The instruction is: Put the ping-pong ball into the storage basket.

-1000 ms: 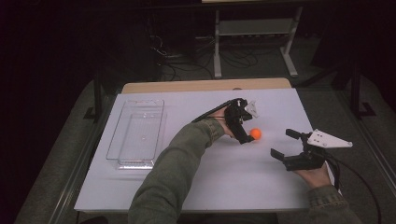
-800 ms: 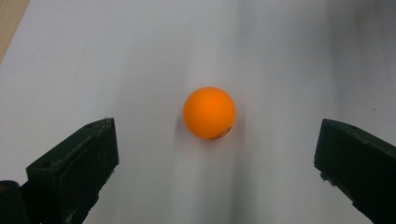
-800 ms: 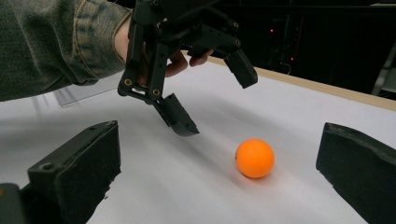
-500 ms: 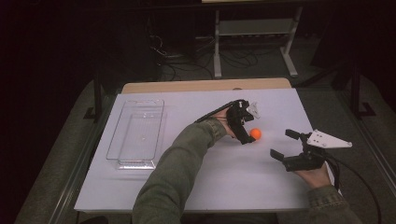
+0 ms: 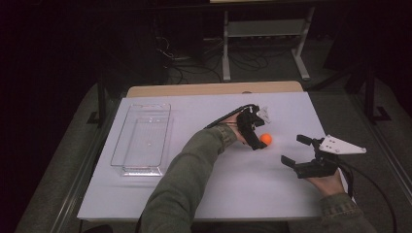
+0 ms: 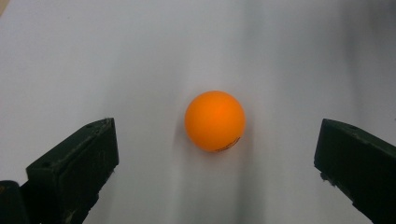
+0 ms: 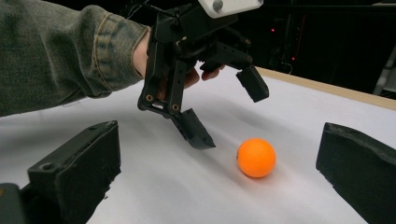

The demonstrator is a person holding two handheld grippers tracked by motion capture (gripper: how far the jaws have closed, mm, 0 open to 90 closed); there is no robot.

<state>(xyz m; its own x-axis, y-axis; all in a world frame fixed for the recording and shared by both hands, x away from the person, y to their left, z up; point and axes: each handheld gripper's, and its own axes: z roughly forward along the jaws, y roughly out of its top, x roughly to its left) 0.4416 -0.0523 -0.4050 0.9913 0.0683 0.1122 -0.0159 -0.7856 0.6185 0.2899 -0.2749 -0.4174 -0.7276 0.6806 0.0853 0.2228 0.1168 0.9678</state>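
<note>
Your left gripper (image 5: 260, 133) hangs spread wide over the orange ball (image 5: 266, 139), which rests free on the white table (image 5: 204, 111); your right gripper (image 5: 297, 149) waits open nearby. Uneven jaw contact would likely send the ball rolling away.

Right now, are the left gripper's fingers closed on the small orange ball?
No, the small orange ball sits free on the white table between the left gripper's wide-open fingers, touching neither.
</note>
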